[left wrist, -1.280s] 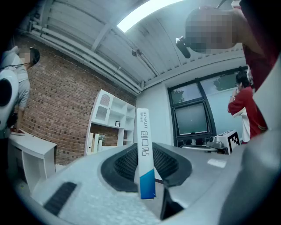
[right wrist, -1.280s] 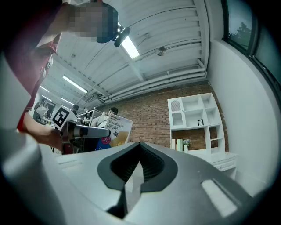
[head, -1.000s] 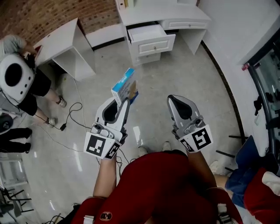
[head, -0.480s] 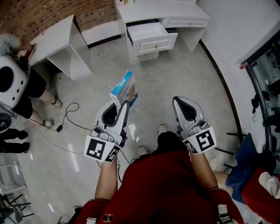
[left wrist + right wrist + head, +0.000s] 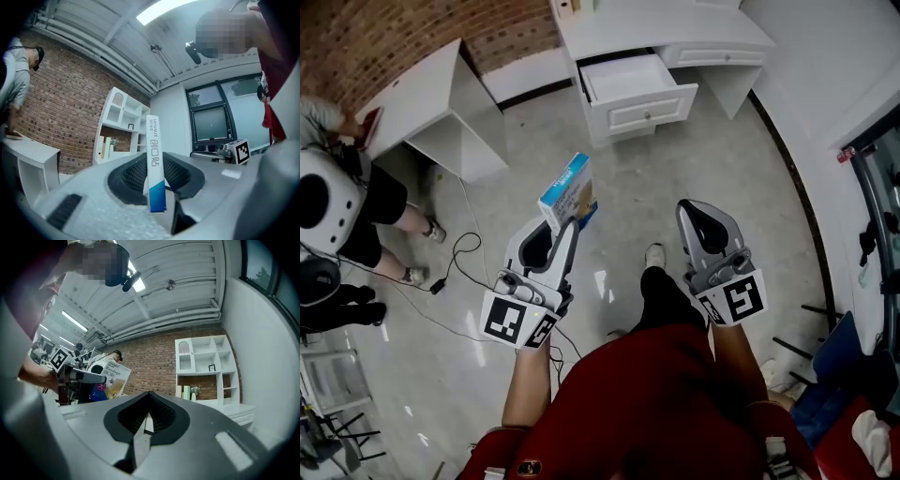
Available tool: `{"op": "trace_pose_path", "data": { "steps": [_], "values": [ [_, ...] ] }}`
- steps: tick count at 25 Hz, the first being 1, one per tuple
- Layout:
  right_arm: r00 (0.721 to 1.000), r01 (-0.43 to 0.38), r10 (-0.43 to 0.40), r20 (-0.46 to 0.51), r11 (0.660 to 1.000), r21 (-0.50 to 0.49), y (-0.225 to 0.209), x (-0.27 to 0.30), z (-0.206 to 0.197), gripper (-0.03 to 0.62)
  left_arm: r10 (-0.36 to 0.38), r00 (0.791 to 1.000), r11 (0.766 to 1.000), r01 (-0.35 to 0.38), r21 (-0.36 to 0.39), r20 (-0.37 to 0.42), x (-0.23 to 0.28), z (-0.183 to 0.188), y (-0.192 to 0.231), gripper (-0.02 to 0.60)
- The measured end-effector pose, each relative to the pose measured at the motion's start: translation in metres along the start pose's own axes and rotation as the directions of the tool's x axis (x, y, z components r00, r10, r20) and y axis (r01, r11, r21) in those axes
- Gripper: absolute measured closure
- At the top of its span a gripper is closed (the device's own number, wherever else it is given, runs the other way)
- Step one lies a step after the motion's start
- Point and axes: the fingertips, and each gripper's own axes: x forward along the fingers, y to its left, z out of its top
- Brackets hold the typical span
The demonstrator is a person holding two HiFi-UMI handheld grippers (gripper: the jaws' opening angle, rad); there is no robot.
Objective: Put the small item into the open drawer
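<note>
The small item is a blue and white bandage box (image 5: pixel 568 193). My left gripper (image 5: pixel 562 226) is shut on its lower end and holds it upright in the air above the floor. In the left gripper view the box (image 5: pixel 154 157) shows edge-on, with the pads of the left gripper (image 5: pixel 157 188) pressed on both sides. The open drawer (image 5: pixel 629 78) juts from the white desk (image 5: pixel 666 22) ahead and looks empty inside. My right gripper (image 5: pixel 702 215) hangs level with the left one, shut and empty. The right gripper view shows the right gripper (image 5: pixel 145 424) with jaws together and the box (image 5: pixel 114 378) off to its left.
A second white desk (image 5: pixel 420 88) stands at the left against the brick wall, with a person (image 5: pixel 342 199) beside it. A black cable (image 5: pixel 455 260) trails over the glossy floor. White wall shelves (image 5: pixel 206 365) rise behind the drawer desk. Dark racks (image 5: pixel 872 234) line the right.
The drawer desk has shifted slightly right and grown a little larger in the head view as the person steps forward. Both grippers keep their pose, and the box stays held.
</note>
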Motion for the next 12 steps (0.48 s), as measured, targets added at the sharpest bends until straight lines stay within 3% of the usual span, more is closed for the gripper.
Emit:
{"op": "trace_pose_path", "data": {
  "steps": [12],
  "values": [
    [1.000,-0.009,0.009,-0.015,1.000,0.023,-0.214,0.106,-0.042,0.583,-0.007,0.996,1.000,0.007,-0.008,-0.092,0.243,-0.027,0.061,0.486]
  ]
}}
